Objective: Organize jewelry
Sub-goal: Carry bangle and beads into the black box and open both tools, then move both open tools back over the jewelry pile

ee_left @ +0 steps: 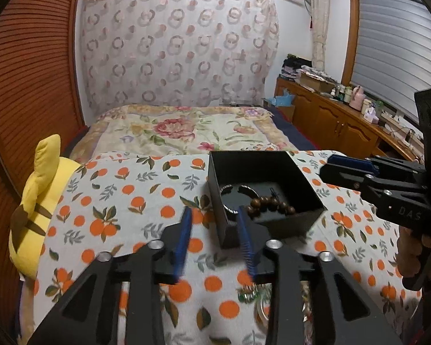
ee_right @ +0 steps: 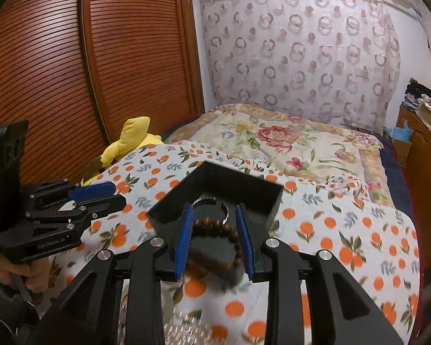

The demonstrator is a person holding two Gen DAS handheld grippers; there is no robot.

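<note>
A black open box [ee_left: 215,189] [ee_right: 244,179] sits on the orange-print cloth. Inside lie a brown wooden bead bracelet [ee_left: 270,202] [ee_right: 232,237] and a dark bangle [ee_left: 230,194] [ee_right: 215,201]. My left gripper [ee_left: 214,215] is open and empty, its fingertips at the box's near left corner. My right gripper [ee_right: 214,212] is open above the box, with the bead bracelet lying between its fingers, not gripped. It also shows at the right of the left wrist view [ee_left: 333,166]. More jewelry [ee_left: 248,294] [ee_right: 184,327] lies on the cloth near me.
A yellow plush toy [ee_left: 40,198] [ee_right: 129,141] lies at the cloth's left edge. A floral bed cover [ee_left: 186,129] stretches beyond. A wooden cabinet [ee_left: 339,118] with clutter stands at right, a slatted wooden door [ee_right: 100,57] at left.
</note>
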